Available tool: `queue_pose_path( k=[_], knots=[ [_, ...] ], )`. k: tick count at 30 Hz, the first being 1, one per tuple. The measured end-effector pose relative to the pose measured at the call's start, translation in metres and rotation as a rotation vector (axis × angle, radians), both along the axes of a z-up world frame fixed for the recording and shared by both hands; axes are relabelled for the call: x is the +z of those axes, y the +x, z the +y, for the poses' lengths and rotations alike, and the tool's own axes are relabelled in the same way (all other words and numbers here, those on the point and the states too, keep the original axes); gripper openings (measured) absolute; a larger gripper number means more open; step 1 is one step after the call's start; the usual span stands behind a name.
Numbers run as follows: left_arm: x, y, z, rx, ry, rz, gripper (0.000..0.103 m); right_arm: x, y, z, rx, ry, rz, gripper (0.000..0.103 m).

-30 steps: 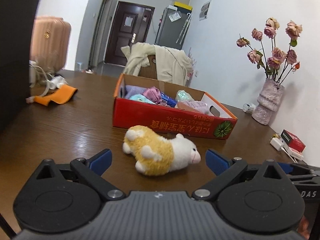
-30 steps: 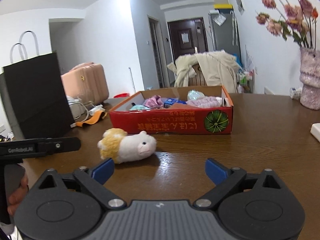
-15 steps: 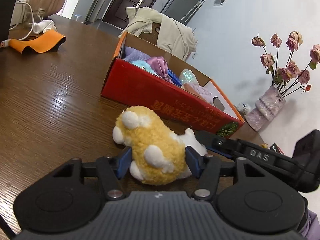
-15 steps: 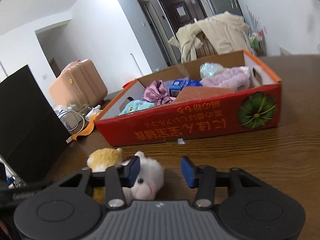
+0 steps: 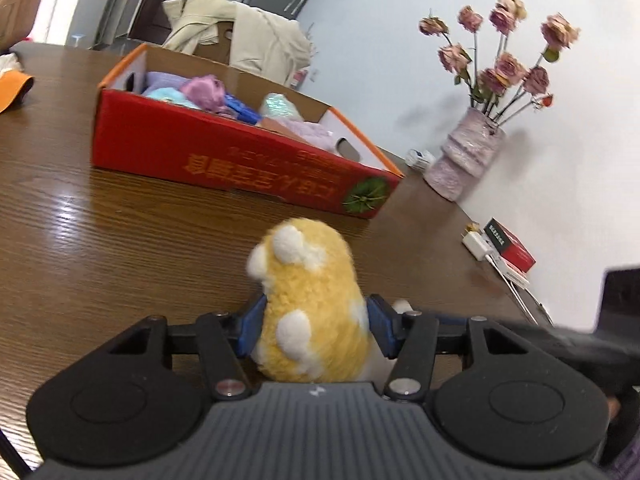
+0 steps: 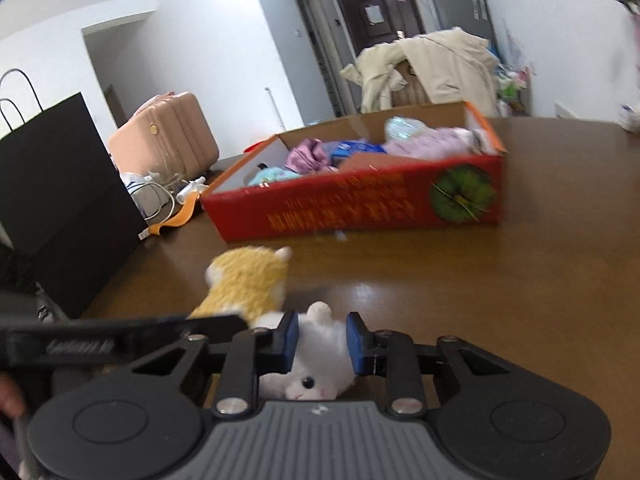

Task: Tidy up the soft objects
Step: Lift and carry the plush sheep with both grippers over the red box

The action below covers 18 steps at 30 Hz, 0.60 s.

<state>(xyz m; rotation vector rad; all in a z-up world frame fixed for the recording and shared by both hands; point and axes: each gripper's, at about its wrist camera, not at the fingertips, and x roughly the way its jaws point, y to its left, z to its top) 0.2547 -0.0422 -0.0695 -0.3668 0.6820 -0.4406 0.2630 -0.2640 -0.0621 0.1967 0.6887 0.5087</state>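
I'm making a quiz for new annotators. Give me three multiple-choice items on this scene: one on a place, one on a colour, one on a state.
1. Where is the plush toy?
A in the box
B on the table, in front of the red box
C beside the vase

2. Colour of the toy's head?
A white
B blue
C green

3. The right hand-held gripper is:
A wide open
B shut on nothing
C shut on the toy's head

B: toy outside box.
A: white fur.
C: pads press head.

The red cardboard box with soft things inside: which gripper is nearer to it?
Neither clearly: the left gripper and right gripper both clamp the yellow-and-white plush toy short of the red cardboard box.
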Motion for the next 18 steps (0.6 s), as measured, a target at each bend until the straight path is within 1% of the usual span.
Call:
queue_pose_path(
  k=[1, 2, 4, 5, 6, 9, 10, 12, 14, 16, 18],
  knots=[
    [0.001, 0.000, -0.001, 0.017, 0.009, -0.005, 0.058, 0.000, -0.010, -0.007, -0.002, 0.016, 0.015, 0.027],
    [0.004, 0.000, 0.000, 0.059, 0.020, -0.011, 0.062, 0.000, -0.019, -0.011, 0.001, 0.033, 0.027, 0.027],
    [0.014, -0.004, 0.009, 0.182, 0.050, -0.040, 0.064, -0.003, -0.032, -0.010, 0.021, 0.083, 0.054, 0.027],
    [0.020, -0.008, 0.014, 0.229, 0.060, -0.064, 0.067, -0.005, -0.034, -0.003, 0.040, 0.109, 0.072, 0.027],
    [0.027, -0.014, 0.020, 0.266, 0.073, -0.092, 0.071, -0.007, -0.037, 0.007, 0.070, 0.123, 0.081, 0.028],
    [0.042, -0.035, 0.038, 0.319, 0.095, -0.136, 0.078, -0.007, -0.048, 0.046, 0.218, 0.123, 0.063, 0.027],
    [0.043, -0.043, 0.043, 0.327, 0.103, -0.137, 0.079, -0.004, -0.050, 0.052, 0.251, 0.128, 0.054, 0.027],
    [0.040, -0.054, 0.048, 0.325, 0.117, -0.122, 0.081, 0.000, -0.051, 0.051, 0.247, 0.128, 0.026, 0.029],
    [0.032, -0.063, 0.045, 0.283, 0.116, -0.090, 0.081, 0.004, -0.047, 0.035, 0.164, 0.130, 0.002, 0.031],
    [0.024, -0.069, 0.038, 0.219, 0.105, -0.075, 0.081, 0.007, -0.039, 0.017, 0.057, 0.147, -0.020, 0.039],
    [0.018, -0.070, 0.030, 0.183, 0.107, -0.066, 0.081, 0.010, -0.031, 0.009, 0.004, 0.152, -0.040, 0.048]
  ],
)
